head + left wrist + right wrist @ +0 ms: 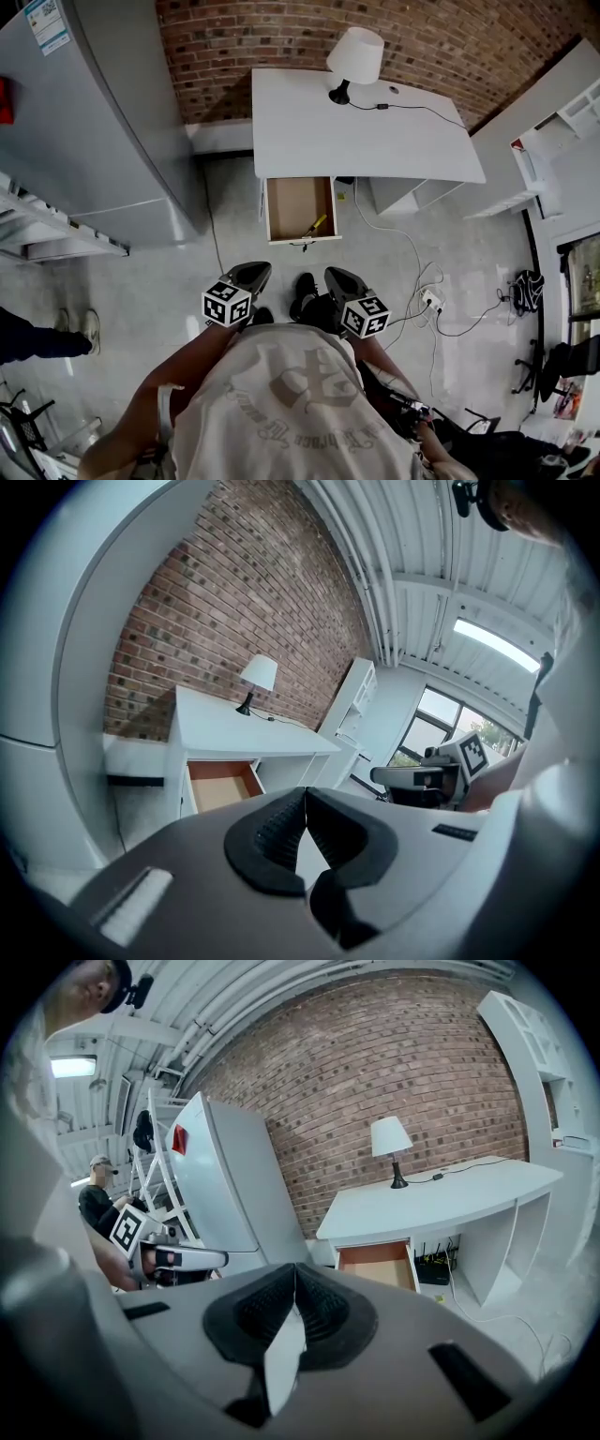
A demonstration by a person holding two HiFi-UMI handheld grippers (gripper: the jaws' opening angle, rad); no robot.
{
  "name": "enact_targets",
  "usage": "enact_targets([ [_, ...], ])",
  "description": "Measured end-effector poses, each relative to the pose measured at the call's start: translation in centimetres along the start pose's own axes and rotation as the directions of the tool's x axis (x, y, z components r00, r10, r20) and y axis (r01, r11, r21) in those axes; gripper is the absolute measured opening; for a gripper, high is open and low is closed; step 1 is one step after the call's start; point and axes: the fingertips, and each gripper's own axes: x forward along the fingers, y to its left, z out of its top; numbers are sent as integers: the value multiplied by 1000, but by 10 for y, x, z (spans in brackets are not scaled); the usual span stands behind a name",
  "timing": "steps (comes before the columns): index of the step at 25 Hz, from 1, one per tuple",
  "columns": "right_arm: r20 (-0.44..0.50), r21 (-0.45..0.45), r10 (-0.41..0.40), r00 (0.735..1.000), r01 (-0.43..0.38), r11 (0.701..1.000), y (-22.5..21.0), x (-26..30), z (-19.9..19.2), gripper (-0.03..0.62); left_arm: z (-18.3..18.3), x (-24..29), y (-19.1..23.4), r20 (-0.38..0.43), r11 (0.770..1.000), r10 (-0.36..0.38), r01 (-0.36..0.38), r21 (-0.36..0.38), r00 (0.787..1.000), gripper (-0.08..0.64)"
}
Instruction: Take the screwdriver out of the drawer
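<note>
- Closest to the head camera is the person's printed grey shirt (281, 403). Just past it the left gripper (251, 274) and right gripper (341, 279) sit side by side, pointing toward 12 o'clock.
- Both gripper views show the pads pressed together with nothing between them, so both are empty-handed right now.
- The drawer (289, 199) is pulled open from under the white desk (366, 141), straight ahead at 12 o'clock and well apart from both grippers.
- The screwdriver (315, 224) has a yellow handle. It lies at an angle on the drawer's brown floor, down in the 5 o'clock corner near the front edge.
- Nothing else in the drawer is clear enough to call. There's a small dark bit at the front lip, too tiny to identify.
- The step in hand looks like the approach, with basically nothing of the task done yet.
- To do it well:
  - The right gripper seems the better pick, since the tool sits on that side.
  - The jaws need spreading before dipping in.
  - Coming down over the front wall and turning the wrist to pinch across the handle should work.
  - After that it's a straight lift so the tool doesn't catch the drawer's right side wall.
- Up on the desk at 12 o'clock there's just a lamp (355, 56) with its cord.
</note>
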Motion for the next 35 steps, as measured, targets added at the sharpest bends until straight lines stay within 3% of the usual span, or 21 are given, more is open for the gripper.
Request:
enact_targets([
  [13, 15, 58, -62, 998, 61, 996, -43, 3, 8, 6, 17, 50, -1, -55, 998, -49, 51, 32, 997, 8],
  [28, 6, 144, -99, 995, 97, 985, -143, 36, 25, 6, 50, 147, 20, -155, 996, -66, 74, 47, 986, 8],
  [35, -12, 172, -85, 996, 86, 981, -191, 57, 38, 6, 66, 199, 34, -198, 997, -40, 52, 56, 979, 8],
])
